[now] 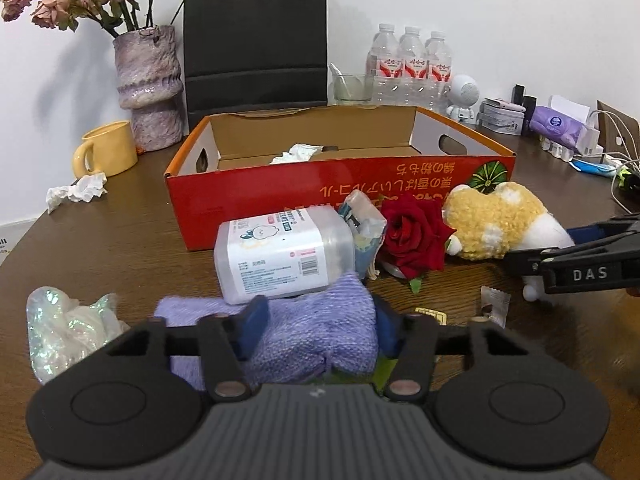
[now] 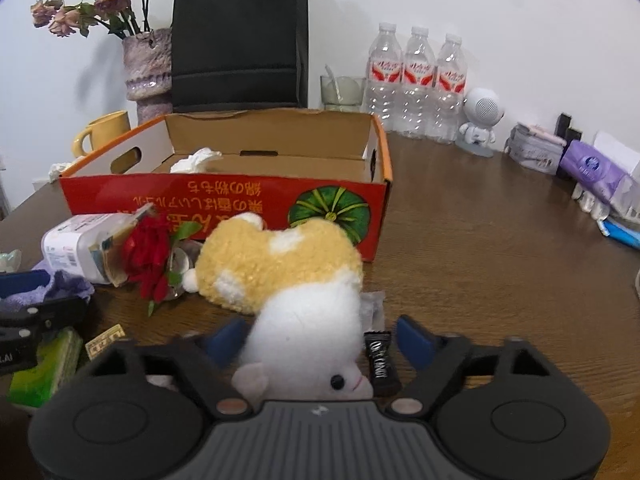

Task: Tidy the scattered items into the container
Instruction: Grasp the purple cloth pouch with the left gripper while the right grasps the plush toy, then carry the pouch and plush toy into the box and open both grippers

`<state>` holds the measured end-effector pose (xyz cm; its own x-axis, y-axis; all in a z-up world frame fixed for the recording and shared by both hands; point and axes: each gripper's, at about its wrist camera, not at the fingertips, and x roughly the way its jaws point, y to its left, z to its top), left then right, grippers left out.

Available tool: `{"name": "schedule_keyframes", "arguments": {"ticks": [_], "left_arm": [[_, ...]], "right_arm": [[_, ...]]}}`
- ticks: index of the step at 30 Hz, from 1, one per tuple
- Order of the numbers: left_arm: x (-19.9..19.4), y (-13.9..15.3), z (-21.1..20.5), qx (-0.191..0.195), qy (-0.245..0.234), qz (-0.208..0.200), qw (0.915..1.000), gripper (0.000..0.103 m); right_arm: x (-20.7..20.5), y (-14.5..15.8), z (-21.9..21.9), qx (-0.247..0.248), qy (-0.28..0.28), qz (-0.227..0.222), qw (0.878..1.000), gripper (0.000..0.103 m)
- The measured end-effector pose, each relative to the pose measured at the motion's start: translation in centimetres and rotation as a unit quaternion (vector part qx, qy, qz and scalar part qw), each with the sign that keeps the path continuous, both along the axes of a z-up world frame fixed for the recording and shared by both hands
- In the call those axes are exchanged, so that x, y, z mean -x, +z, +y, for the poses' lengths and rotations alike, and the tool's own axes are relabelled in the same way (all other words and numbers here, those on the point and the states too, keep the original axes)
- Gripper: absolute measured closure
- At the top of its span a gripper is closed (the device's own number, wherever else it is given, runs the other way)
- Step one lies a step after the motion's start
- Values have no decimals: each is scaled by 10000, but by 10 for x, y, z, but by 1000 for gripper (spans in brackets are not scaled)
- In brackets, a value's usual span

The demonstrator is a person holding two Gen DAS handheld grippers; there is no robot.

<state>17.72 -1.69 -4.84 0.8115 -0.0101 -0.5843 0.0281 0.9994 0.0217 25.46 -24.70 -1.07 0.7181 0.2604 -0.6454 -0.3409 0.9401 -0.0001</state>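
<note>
The red cardboard box stands open on the brown table with a crumpled tissue inside. My left gripper has its blue fingers either side of a folded purple cloth; they appear pressed against it. My right gripper is open around the white end of a yellow and white plush toy. In front of the box lie a white plastic container on its side and a red rose.
A crumpled tissue and a yellow mug lie left of the box. A shiny wrapper, a black candy bar, small packets and a green sponge lie near. Vase, black bag, three water bottles stand behind.
</note>
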Motion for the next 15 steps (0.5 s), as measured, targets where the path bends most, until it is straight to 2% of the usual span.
{"name": "schedule_keyframes", "arguments": {"ticks": [3,7,15], "left_arm": [[1,-1,1,51,-27,-16,10000,66],[8,5,5,191,-15,-169,9997,75],[33,24,12,348,3,-551,9979,77]], "right_arm": [[-1,-3,1,-54,87,92,9999,51],[3,1,-5,-219,17,-80,9997,53],[20,14,-15,-495,-30,-419,9979,55]]}}
